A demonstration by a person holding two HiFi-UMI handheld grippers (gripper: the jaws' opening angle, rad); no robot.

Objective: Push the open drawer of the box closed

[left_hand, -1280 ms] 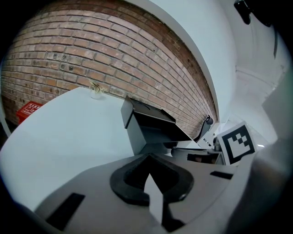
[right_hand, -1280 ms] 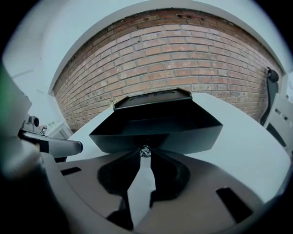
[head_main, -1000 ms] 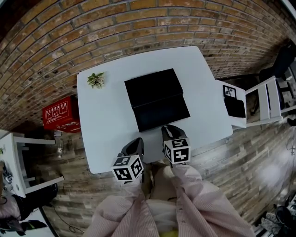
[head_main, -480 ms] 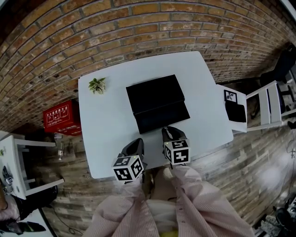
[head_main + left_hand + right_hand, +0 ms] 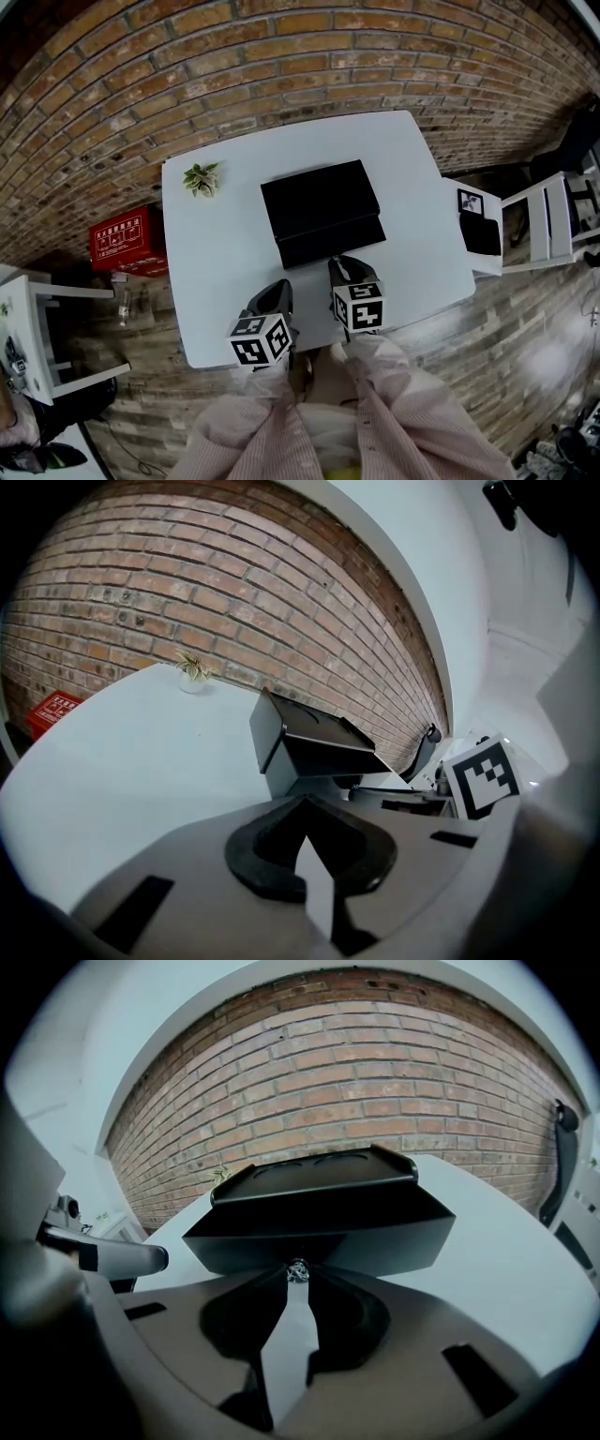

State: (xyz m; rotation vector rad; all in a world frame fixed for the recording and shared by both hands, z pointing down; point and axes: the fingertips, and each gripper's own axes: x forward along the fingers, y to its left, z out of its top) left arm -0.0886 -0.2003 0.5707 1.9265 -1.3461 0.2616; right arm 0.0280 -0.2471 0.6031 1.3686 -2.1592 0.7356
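Observation:
A black box [image 5: 319, 199] lies in the middle of the white table [image 5: 216, 281], its drawer [image 5: 333, 242] sticking out a short way toward me. In the right gripper view the drawer's front [image 5: 319, 1232] fills the middle, with a small knob [image 5: 298, 1268] at its lower edge. My right gripper [image 5: 298, 1277] is shut on that knob, the tips meeting around it; the head view shows this gripper [image 5: 337, 262] against the drawer front. My left gripper [image 5: 279, 289] hovers left of it near the table's front edge, shut and holding nothing [image 5: 306, 801]; it sees the box [image 5: 300, 738] to its right.
A small potted plant [image 5: 202, 176] stands at the table's far left corner. A red box [image 5: 127, 239] sits on the floor to the left, a white chair [image 5: 525, 220] to the right. A brick wall runs behind the table.
The drawer has slid further into the box, so less of it sticks out now. My right gripper stayed on its front and followed it. The left gripper has hardly moved.

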